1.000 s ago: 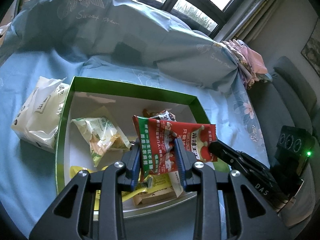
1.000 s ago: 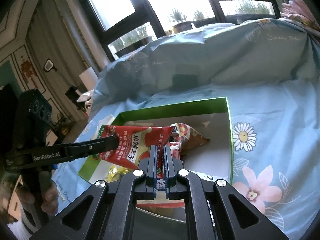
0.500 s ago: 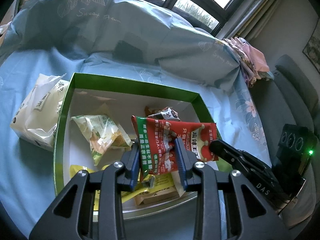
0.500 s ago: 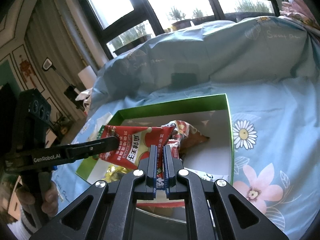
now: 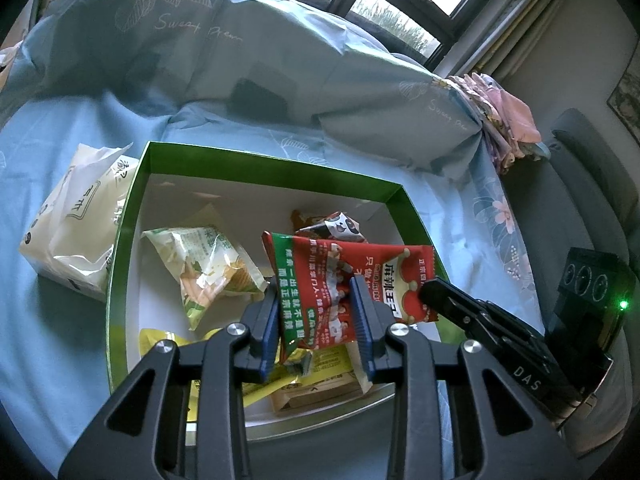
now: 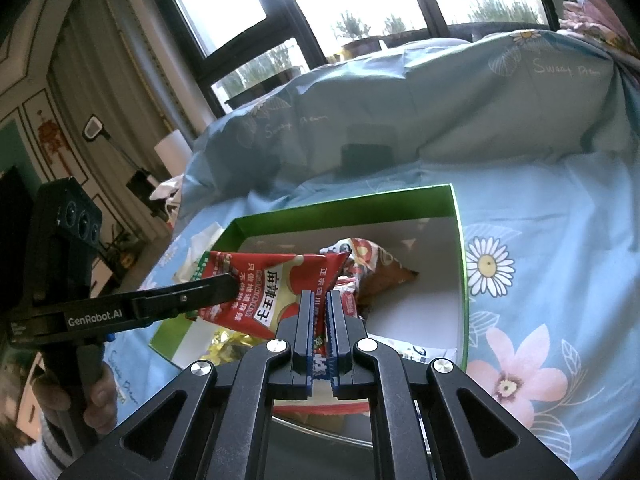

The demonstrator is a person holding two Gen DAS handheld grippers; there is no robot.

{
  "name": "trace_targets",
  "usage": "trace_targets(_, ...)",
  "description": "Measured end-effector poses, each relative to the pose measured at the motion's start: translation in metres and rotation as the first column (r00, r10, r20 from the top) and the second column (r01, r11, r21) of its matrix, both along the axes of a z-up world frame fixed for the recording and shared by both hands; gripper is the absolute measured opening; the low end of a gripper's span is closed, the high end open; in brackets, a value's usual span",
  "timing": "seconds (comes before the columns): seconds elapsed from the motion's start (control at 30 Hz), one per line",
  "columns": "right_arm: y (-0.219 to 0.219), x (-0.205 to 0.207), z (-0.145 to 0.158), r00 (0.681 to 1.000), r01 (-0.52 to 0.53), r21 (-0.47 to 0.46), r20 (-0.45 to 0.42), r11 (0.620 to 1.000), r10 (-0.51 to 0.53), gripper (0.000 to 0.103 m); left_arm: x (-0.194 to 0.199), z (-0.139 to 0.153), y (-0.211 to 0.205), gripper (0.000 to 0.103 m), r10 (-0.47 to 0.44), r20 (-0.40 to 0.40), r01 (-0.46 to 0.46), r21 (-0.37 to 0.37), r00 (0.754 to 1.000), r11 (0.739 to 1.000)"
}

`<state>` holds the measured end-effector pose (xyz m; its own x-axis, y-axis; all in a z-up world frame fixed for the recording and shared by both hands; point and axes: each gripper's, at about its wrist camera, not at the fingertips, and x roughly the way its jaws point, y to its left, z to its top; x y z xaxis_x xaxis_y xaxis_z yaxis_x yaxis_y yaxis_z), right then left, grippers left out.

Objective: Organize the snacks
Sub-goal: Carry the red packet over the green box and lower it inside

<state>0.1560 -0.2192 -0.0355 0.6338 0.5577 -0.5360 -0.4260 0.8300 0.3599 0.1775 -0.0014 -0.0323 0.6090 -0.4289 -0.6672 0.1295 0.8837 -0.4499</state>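
Above the green box (image 5: 264,166) on the bed, the red snack packet (image 5: 344,280) hangs between both grippers. The right gripper (image 6: 319,320) is clenched on the packet's edge. The left gripper (image 5: 316,322) has its jaws parted on either side of the packet, not pressing it. In the box lie a pale green packet (image 5: 208,268) and yellow packets (image 5: 320,368); a white bag (image 5: 76,216) sits just beside it.

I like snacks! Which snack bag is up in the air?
The red snack bag. The right claw pinches it above the green box; the pale green bag lies inside.
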Motion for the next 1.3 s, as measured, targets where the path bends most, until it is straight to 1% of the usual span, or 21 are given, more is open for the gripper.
trace_targets(0.47, 0.001, 0.001, -0.001, 1.0, 0.001, 0.001, -0.003, 1.0, -0.001, 0.008, 0.002, -0.004, 0.001, 0.033, 0.004, -0.005, -0.004, 0.002, 1.0, 1.0)
trace_targets(0.57, 0.0, 0.001, -0.006, 1.0, 0.002, -0.001, -0.004, 1.0, -0.002, 0.008, 0.003, -0.005, 0.001, 0.033, 0.004, -0.005, -0.004, 0.002, 1.0, 1.0)
trace_targets(0.9, 0.0, 0.002, -0.005, 1.0, 0.002, -0.002, -0.006, 1.0, -0.002, 0.008, 0.003, -0.007, 0.002, 0.033, 0.005, -0.007, -0.005, 0.005, 1.0, 1.0)
trace_targets(1.3, 0.0, 0.002, -0.013, 1.0, 0.001, -0.011, -0.016, 1.0, -0.001, 0.008, 0.004, -0.009, 0.0, 0.034, 0.008, -0.01, -0.007, 0.027, 1.0, 1.0)
